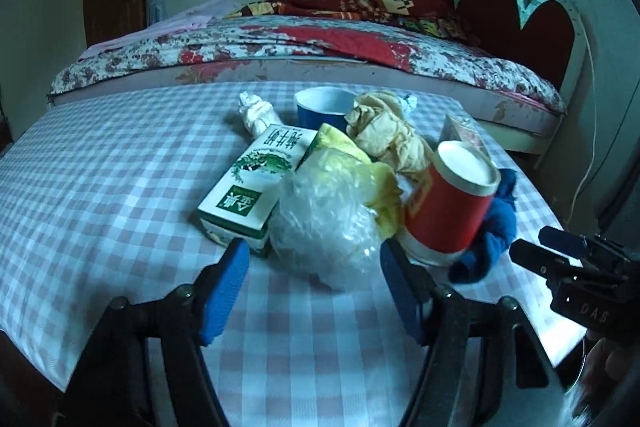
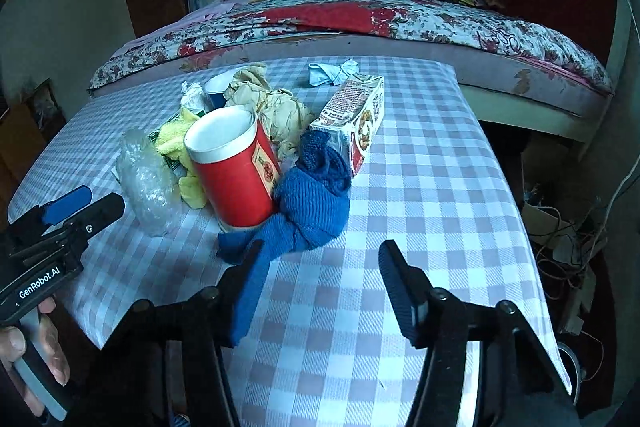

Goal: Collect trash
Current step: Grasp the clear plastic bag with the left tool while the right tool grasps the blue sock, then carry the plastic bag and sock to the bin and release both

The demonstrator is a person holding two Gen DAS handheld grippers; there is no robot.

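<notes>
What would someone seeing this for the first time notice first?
A heap of trash in the middle of the checked tablecloth: a red paper cup tipped on its side, a knotted blue cloth against it, and a clear plastic wad nearest the left claw. Behind the table stands a bed with a red floral quilt.

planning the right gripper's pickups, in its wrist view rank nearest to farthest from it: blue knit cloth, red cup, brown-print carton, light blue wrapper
1. blue knit cloth, just ahead of the fingers
2. red cup, behind it, left
3. brown-print carton, farther back, right
4. light blue wrapper, at the far edge
</notes>
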